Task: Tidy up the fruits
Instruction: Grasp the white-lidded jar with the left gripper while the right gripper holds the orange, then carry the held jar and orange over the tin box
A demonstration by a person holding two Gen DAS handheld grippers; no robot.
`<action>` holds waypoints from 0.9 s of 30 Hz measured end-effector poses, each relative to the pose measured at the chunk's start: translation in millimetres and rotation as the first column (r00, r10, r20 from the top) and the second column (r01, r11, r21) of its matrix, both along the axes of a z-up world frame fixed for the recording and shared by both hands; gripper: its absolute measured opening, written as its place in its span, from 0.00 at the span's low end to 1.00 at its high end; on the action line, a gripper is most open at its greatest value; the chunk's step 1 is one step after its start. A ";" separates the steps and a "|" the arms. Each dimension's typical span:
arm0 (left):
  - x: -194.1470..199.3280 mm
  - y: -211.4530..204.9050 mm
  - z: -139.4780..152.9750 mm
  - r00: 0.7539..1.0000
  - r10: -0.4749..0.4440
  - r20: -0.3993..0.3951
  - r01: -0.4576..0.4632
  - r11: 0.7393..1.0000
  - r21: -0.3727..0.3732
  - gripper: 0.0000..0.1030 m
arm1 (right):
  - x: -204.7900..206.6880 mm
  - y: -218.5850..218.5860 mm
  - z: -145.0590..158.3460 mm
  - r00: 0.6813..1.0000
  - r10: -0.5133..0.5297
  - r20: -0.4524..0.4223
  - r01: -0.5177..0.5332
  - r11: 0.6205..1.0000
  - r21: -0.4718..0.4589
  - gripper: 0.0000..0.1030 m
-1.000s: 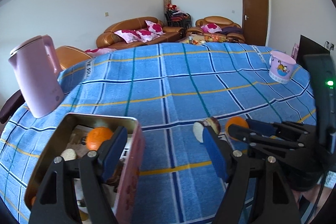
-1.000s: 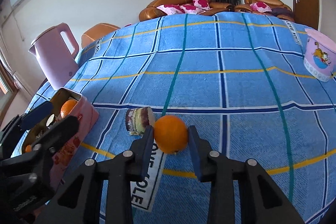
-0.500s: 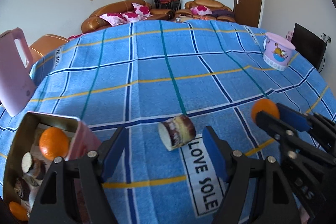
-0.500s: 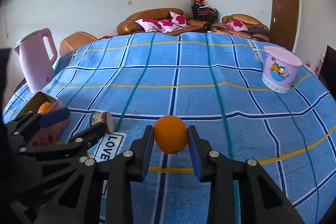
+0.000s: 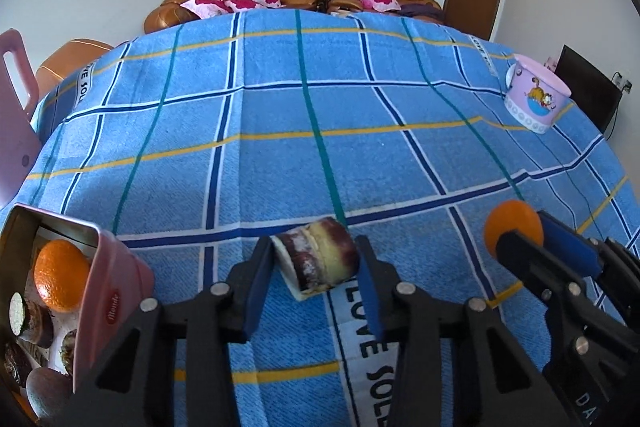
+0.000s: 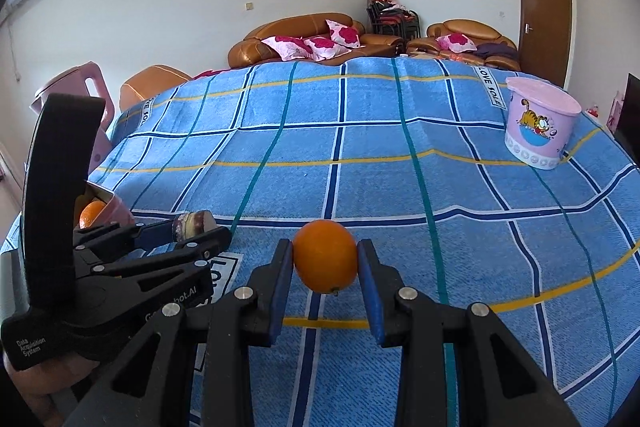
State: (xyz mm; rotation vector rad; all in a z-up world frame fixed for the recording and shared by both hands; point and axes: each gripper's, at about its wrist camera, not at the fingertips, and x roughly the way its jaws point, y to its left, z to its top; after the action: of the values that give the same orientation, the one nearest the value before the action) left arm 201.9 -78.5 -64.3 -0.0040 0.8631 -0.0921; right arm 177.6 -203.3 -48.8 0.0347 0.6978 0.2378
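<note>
A brown-and-cream cake roll piece [image 5: 320, 259] lies on the blue checked cloth between the fingers of my left gripper [image 5: 314, 255]. Its jaws are closing and both blue pads touch the piece's sides. My right gripper [image 6: 325, 251] is shut on an orange [image 6: 325, 255], held just above the cloth to the right of the left gripper; the left wrist view shows that orange [image 5: 510, 223] too. An open pink tin [image 5: 116, 267] at the near left holds another orange [image 5: 60, 275] and several dark round snacks.
A pink kettle [image 5: 12, 131] stands at the table's left edge. At the far right of the cloth is a pink bucket [image 6: 540, 123] with a cartoon cat. Brown sofas [image 6: 296, 35] and a door lie beyond the table.
My left gripper swung from over the tin to the cake roll piece, sank, and narrowed its jaws onto it. The right gripper lifted the orange off the cloth, drew right, then held still.
</note>
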 end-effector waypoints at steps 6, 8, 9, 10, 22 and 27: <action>-8.1 1.2 7.7 0.998 0.013 0.054 -0.013 1.000 0.005 0.41 | -3.1 1.2 2.2 1.000 0.019 0.020 -0.019 1.000 0.007 0.34; -9.2 1.8 9.5 0.998 0.017 0.068 -0.018 1.000 0.009 0.41 | -4.0 1.5 2.6 0.999 0.024 0.025 -0.024 1.000 0.010 0.34; -10.1 2.3 10.4 0.997 0.019 0.074 -0.020 1.000 0.010 0.41 | -4.5 1.4 3.0 0.999 0.026 0.028 -0.026 1.000 0.012 0.34; -11.1 2.7 11.5 0.996 0.023 0.083 -0.024 1.000 0.011 0.41 | -5.1 1.1 3.4 0.999 0.027 0.032 -0.027 1.000 0.014 0.34; -19.3 5.4 18.6 0.989 0.044 0.142 -0.048 0.999 0.019 0.41 | -11.8 1.3 7.8 0.996 0.041 0.076 -0.043 0.999 0.023 0.34; -24.0 5.6 22.1 0.984 0.053 0.172 -0.058 0.998 0.026 0.41 | -14.4 0.5 9.2 0.995 0.043 0.091 -0.046 0.999 0.025 0.34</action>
State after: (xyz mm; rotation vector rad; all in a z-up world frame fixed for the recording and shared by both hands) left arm 177.8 -72.9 -42.3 0.0086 0.6914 -0.0264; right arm 163.1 -202.8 -39.5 0.0339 0.6058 0.2899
